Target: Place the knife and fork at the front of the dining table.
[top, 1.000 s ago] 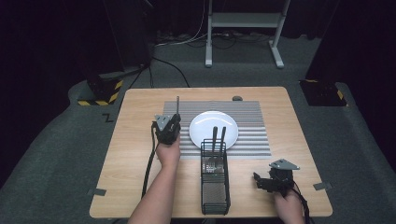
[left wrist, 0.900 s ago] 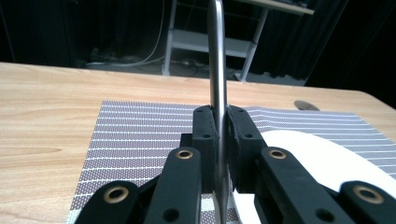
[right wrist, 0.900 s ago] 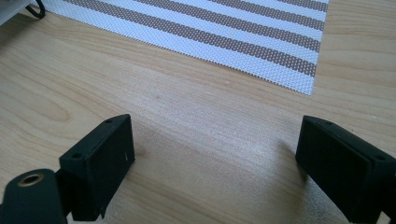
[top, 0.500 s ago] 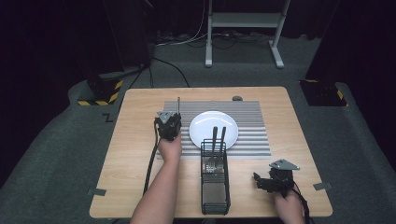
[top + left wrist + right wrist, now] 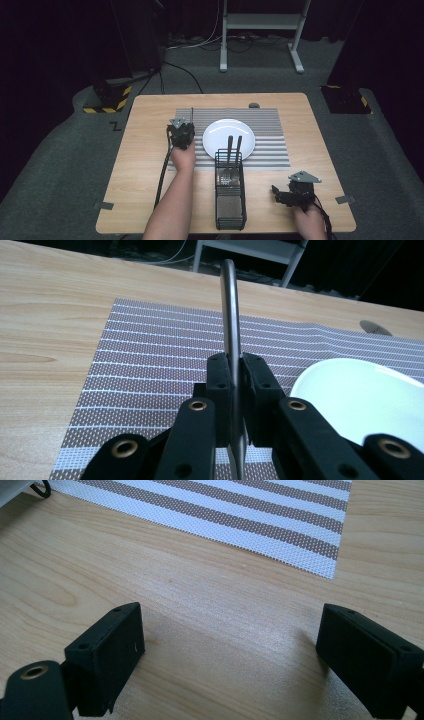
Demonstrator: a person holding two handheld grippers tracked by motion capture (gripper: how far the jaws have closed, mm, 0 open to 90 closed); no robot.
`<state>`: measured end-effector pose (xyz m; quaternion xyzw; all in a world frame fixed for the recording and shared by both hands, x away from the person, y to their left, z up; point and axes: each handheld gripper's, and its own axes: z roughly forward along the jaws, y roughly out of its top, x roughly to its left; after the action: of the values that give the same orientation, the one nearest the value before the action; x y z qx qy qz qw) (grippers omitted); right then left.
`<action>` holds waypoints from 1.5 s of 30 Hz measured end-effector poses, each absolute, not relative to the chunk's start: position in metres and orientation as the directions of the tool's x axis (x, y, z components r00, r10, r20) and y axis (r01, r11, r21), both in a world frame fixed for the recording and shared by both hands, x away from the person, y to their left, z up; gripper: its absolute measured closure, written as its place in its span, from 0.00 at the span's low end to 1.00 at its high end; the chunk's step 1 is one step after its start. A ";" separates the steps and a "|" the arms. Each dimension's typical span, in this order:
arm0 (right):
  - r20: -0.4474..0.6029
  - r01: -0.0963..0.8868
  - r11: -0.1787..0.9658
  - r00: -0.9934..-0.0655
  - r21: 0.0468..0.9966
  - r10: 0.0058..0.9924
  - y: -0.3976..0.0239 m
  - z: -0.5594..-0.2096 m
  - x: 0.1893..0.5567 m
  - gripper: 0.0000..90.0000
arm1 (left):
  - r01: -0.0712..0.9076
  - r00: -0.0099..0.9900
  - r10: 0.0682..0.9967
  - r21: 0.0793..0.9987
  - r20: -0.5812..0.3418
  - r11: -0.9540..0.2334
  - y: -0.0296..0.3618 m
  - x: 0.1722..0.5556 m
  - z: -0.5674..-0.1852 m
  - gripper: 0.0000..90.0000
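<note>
My left gripper [image 5: 186, 129] [image 5: 235, 370] is shut on a thin metal utensil [image 5: 192, 115] [image 5: 229, 305] seen edge-on, its long end pointing away over the striped placemat [image 5: 270, 150] [image 5: 150, 355]. It hovers at the mat's left side, just left of the white plate [image 5: 228, 134] [image 5: 360, 395]. My right gripper [image 5: 276, 195] [image 5: 230, 645] is open low over bare wood at the table's near right, nothing between its jaws, with the placemat's corner [image 5: 240, 515] just beyond them.
A black wire basket [image 5: 230, 200] stands at the near middle, partly on the mat, with two dark handles [image 5: 234, 147] sticking up from its far end. A small dark round object [image 5: 254, 105] lies on the wood beyond the mat. Dark floor surrounds the table.
The left gripper, still holding the utensil, has shifted slightly over the mat's left side and sunk a little. The right gripper has kept still.
</note>
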<state>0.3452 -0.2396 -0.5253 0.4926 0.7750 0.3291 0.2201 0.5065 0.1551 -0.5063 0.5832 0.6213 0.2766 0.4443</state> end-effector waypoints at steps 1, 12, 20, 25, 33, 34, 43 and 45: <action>-0.018 0.618 0.299 -0.419 0.727 0.908 -0.240 -0.525 0.345 0.13 | 0.482 0.075 0.971 0.861 -0.227 0.164 0.155 0.507 -0.507 0.92; -0.016 0.620 0.298 -0.418 0.726 0.908 -0.240 -0.525 0.345 0.13 | 0.524 0.053 0.971 0.835 -0.232 0.171 0.153 0.513 -0.509 0.92; -0.014 0.619 0.297 -0.419 0.727 0.908 -0.240 -0.525 0.344 0.13 | 0.573 0.046 0.971 0.802 -0.233 0.166 0.149 0.519 -0.509 0.92; -0.014 0.619 0.297 -0.420 0.727 0.908 -0.240 -0.525 0.344 0.13 | 0.581 0.039 0.967 0.793 -0.250 0.181 0.150 0.520 -0.511 0.91; -0.013 0.619 0.298 -0.421 0.727 0.907 -0.240 -0.525 0.344 0.13 | 0.539 0.061 0.962 0.820 -0.265 0.192 0.151 0.517 -0.501 0.79; -0.014 0.618 0.299 -0.422 0.727 0.907 -0.240 -0.525 0.344 0.13 | 0.534 0.055 0.967 0.825 -0.250 0.183 0.151 0.516 -0.499 0.77; -0.014 0.618 0.299 -0.422 0.727 0.907 -0.240 -0.525 0.344 0.13 | 0.483 0.093 0.972 0.864 -0.214 0.144 0.155 0.493 -0.474 0.74; -0.014 0.618 0.299 -0.422 0.727 0.907 -0.240 -0.525 0.344 0.13 | 0.475 0.107 0.970 0.868 -0.217 0.142 0.158 0.486 -0.471 0.73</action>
<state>0.3437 -0.2399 -0.5253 0.4915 0.7758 0.3302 0.2183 0.4861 0.1577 -0.4707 0.5940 0.6086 0.2763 0.4478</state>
